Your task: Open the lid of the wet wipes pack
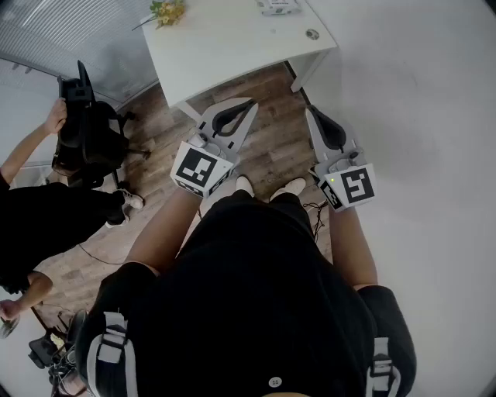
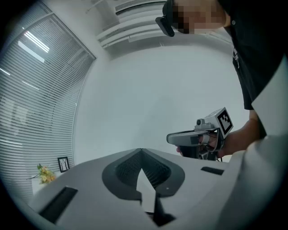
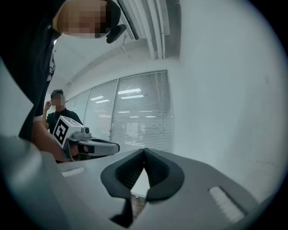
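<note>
The wet wipes pack (image 1: 277, 6) lies on the table (image 1: 232, 46) at top centre, well apart from the left claw (image 1: 249, 102) and right claw (image 1: 310, 112), both clenched empty.

R gripper (image 3: 144, 153): jaws together at the tips, nothing btwn them.
Gap under tips: pale slab, maybe a table edge (image 3: 141, 183); wood floor (image 3: 136, 207) lower down.
L gripper (image 3: 112, 146): off to its left side, held level.
Bkgd: blinds (image 3: 141, 112), white wall (image 3: 225, 103), person in black (image 3: 57, 117) far left.
</note>
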Demonstrator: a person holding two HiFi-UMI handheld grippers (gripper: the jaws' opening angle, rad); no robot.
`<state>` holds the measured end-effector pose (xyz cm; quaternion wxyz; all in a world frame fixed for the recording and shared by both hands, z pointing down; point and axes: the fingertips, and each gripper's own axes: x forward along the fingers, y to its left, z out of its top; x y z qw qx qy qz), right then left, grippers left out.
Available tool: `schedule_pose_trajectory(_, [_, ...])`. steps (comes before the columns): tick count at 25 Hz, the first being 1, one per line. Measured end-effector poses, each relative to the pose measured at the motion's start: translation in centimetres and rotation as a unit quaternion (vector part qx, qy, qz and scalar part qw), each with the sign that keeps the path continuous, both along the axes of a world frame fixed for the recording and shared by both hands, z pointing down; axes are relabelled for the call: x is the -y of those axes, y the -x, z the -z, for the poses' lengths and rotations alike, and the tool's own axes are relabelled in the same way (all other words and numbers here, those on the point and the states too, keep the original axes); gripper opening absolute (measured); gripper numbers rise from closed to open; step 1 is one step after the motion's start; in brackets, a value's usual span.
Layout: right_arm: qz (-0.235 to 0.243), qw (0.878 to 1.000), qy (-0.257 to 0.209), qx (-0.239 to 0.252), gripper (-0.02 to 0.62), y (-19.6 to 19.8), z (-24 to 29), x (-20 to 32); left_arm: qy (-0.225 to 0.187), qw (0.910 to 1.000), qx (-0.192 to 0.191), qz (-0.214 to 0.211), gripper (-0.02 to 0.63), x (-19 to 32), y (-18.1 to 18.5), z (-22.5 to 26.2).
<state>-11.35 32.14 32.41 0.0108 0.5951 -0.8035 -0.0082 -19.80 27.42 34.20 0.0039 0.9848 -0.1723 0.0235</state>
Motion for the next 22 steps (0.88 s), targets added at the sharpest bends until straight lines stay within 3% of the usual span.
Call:
schedule_pose_trajectory(13, [-0.011, 1.000, -0.002, 0.020, 0.015, -0.2, -0.2, -0.4, 0.025, 0.9996, -0.006, 0.006, 0.000, -0.2, 0.8, -0.6])
schedule_pose_trajectory(17, [-0.024, 0.999, -0.009, 0.034, 0.133, -1.1, 0.1, -0.2, 0.025, 0.9996, -0.007, 0.010, 0.000, -0.1, 0.8, -0.5])
schedule_pose_trajectory(22, [-0.029, 0.999, -0.015, 0.039, 0.210, -2.1, 0.6, 0.2, 0.027, 0.9994, -0.010, 0.018, 0.001, 0.4, 0.5, -0.4])
